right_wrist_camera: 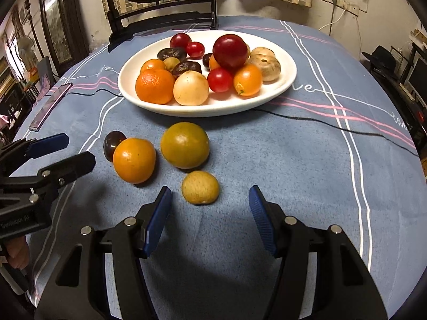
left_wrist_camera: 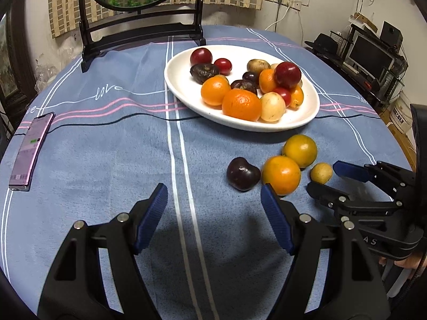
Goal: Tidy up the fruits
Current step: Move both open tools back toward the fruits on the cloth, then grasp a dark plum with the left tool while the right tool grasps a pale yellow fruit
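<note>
A white plate (left_wrist_camera: 184,90) (right_wrist_camera: 283,61) piled with oranges, red plums, dark plums and pale fruits sits at the back of the blue cloth. In front of it lie a dark plum (left_wrist_camera: 242,173) (right_wrist_camera: 113,144), an orange (left_wrist_camera: 281,174) (right_wrist_camera: 134,160), a yellow-green citrus (left_wrist_camera: 300,150) (right_wrist_camera: 184,148) and a small tan fruit (left_wrist_camera: 321,172) (right_wrist_camera: 200,190). My left gripper (left_wrist_camera: 213,189) (right_wrist_camera: 80,148) is open and empty, just short of the dark plum and the orange. My right gripper (right_wrist_camera: 210,189) (left_wrist_camera: 321,176) is open; the tan fruit sits at its fingertips, untouched by either pad.
A phone (left_wrist_camera: 29,152) lies near the cloth's left edge, with a thin black cable (left_wrist_camera: 106,121) running across to the plate. A dark mirror stand (left_wrist_camera: 138,34) rises behind the plate. Shelves and a monitor (left_wrist_camera: 371,53) stand beyond the table's right edge.
</note>
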